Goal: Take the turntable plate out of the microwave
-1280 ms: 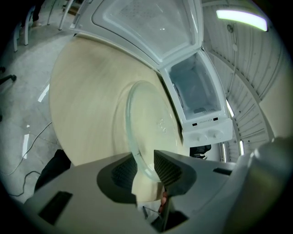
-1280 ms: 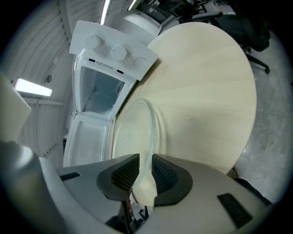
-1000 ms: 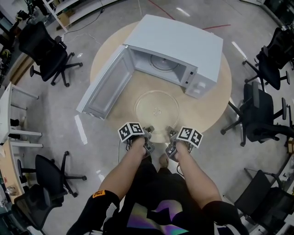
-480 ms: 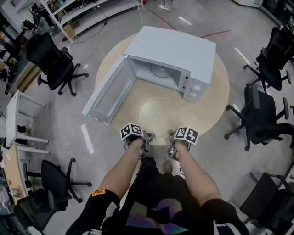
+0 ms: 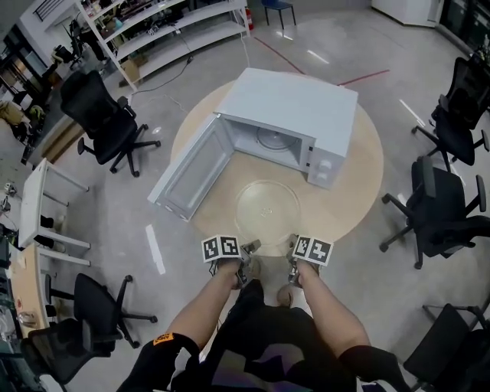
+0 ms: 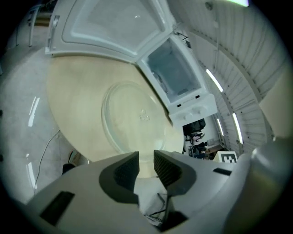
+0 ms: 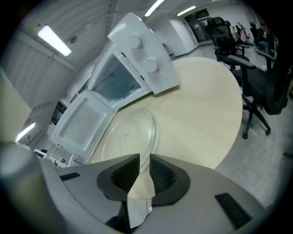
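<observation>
The clear glass turntable plate (image 5: 266, 207) lies flat on the round wooden table (image 5: 360, 180), in front of the white microwave (image 5: 298, 103), whose door (image 5: 187, 180) hangs wide open. My left gripper (image 5: 246, 248) and right gripper (image 5: 292, 248) are side by side just off the table's near edge, a little short of the plate's rim. In the left gripper view the plate (image 6: 132, 116) lies ahead of my left gripper (image 6: 146, 162), whose jaws are nearly together with nothing between them. The right gripper view shows the same: the plate (image 7: 130, 137) beyond my right gripper (image 7: 144, 165), only a slit between its jaws.
Black office chairs stand around the table, one at the left (image 5: 103, 115) and two at the right (image 5: 444, 207). Shelving (image 5: 168, 23) lines the back wall. A desk (image 5: 38, 207) is at the far left. The microwave cavity (image 5: 272, 142) shows only its roller ring.
The head view has pulled back and risen, so the table looks farther off. Both grippers have drawn back from the plate's rim to beyond the table edge. The plate has stayed put.
</observation>
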{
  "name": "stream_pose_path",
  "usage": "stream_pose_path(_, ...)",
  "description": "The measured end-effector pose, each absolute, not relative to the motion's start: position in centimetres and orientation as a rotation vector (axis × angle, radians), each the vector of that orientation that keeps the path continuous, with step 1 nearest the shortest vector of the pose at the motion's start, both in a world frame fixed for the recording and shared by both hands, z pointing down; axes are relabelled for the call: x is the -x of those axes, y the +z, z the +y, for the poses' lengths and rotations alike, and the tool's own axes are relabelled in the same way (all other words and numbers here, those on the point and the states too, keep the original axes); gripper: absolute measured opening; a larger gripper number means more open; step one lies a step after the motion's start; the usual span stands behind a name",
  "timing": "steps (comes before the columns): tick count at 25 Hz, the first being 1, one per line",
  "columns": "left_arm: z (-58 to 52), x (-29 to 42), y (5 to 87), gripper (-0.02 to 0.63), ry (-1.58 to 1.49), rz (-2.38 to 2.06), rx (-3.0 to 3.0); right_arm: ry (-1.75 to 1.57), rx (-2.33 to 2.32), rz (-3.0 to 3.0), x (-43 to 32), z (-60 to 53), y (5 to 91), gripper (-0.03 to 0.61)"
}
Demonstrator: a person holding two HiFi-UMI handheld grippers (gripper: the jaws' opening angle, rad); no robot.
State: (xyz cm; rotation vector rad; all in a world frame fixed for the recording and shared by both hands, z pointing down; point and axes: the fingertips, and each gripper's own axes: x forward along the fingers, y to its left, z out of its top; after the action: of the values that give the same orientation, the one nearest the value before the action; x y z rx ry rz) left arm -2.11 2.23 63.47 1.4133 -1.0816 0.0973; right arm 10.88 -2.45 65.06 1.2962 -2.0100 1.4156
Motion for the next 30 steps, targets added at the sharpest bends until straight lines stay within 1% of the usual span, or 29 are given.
stream_pose_path(1,2.4,1.9,62.7,0.141,0.080,-1.099,-1.472,1.362,-1.294,-2.061,-10.9,-2.4,64.3,0.077)
stream_pose_path(5,3.5,1.7,59.6,0.050,0.103,-1.230,-1.707,1.128,-1.243,-2.275,-9.9,-1.9,60.6,0.075)
stream_pose_path(9,4.4,2.2,54.9,0.046,0.175,-1.401,-1.947,0.897,-1.195,-2.433,-8.4,-0.9,56.3,0.028)
stream_pose_path(14,5.9,2.8,49.4,0.046,0.285,-1.610,-2.150,0.708,-1.158,-2.549,-6.9,1.4,52.0,0.018)
stream_pose_path(18,8.2,3.2,47.2,0.046,0.305,-1.721,-2.183,0.675,-1.166,-2.591,-6.7,4.2,49.6,0.018)
stream_pose_path(22,11.5,3.3,45.6,0.046,0.265,-1.740,-2.211,0.637,-1.191,-2.624,-6.6,7.2,47.9,0.018)
stream_pose_path(30,21.8,5.8,43.5,0.046,0.225,-1.732,-2.264,0.590,-1.286,-2.617,-5.1,16.7,45.6,0.018)
